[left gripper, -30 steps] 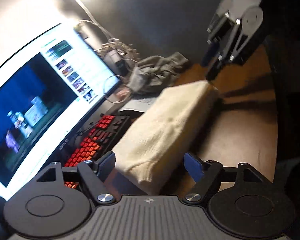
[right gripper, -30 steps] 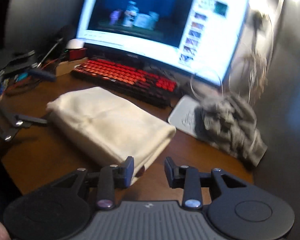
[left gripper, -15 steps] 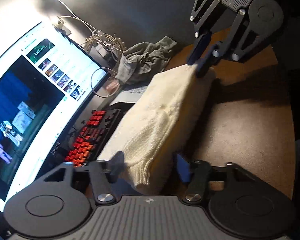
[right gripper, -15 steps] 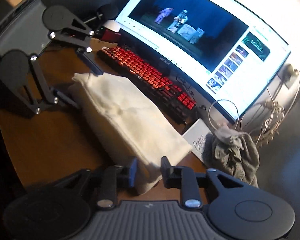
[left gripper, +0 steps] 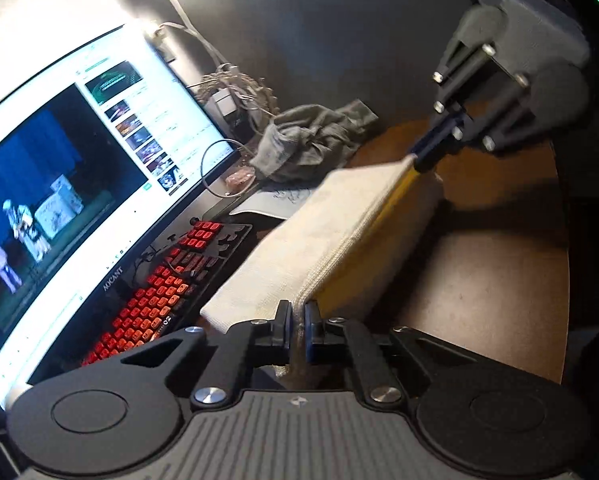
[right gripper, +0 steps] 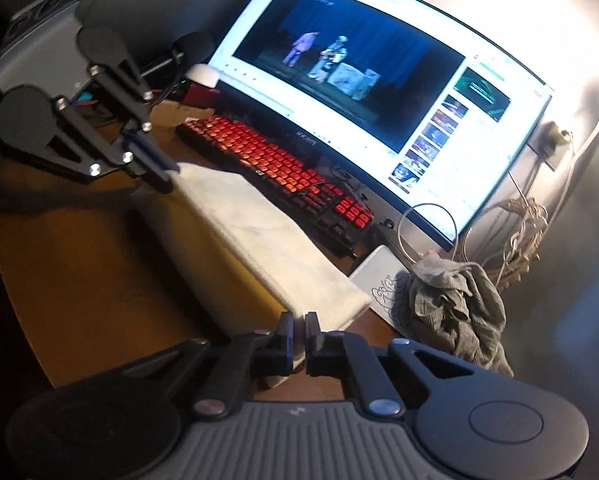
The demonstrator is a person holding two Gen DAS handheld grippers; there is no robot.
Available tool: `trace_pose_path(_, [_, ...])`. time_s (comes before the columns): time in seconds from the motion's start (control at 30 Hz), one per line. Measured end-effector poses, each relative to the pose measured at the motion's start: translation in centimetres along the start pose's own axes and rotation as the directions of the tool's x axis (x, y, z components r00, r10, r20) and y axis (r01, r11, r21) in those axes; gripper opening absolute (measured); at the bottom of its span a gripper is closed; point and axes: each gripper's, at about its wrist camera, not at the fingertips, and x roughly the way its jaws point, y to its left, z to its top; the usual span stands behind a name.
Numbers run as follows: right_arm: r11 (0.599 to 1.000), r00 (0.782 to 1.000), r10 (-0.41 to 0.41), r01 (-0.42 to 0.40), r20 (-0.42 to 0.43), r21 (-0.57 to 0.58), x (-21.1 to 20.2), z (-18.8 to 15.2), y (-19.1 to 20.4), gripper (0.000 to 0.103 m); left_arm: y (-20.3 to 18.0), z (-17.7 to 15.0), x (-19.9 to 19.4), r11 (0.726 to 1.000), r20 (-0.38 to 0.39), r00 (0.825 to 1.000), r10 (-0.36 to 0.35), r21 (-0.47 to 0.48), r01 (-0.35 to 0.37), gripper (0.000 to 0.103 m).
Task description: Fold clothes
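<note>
Pinching the cream knit at both ends, my left gripper and right gripper are clamped on its top edge above the desk, just near of the keyboard. It looks soft, light and floppy, so I judge the corners the best hold.

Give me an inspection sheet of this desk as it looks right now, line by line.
Surface: brown wooden desk, dim light.
Job's things: cream folded cloth lying along the keyboard.
Clutter: crumpled grey garment; white pad beside it.
Grippers: left gripper shut on one end of the cloth; right gripper shut on the other end.
Cables: tangle by the wall.
Surroundings: lit monitor.
</note>
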Motion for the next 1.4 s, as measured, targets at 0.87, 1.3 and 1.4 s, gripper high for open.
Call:
trace_pose_path(0.87, [0.842,0.994,0.079,-0.107,0.076,0.529,2.8,2.8,-2.2,0.015,5.9,1.3,3.9,0.789,-0.001,0.999,-0.044,-0.613,0.034,0.032])
trace_pose_path(1.3, [0.755,1.000,0.021,-0.006,-0.016,0.655,1.0,-2.6,-4.6,0.031,8.0,-1.9,1.6,0.765,-0.066,0.993,-0.093,-0.644,0.029,0.051])
trace_pose_path(1.4, [0.728,0.999,0.052,-0.045,0.010,0.684,-0.3,-3.1,-4.9,0.035,8.4,-2.8,1.7,0.721,-0.056,0.983,-0.174,-0.688,0.088,0.063])
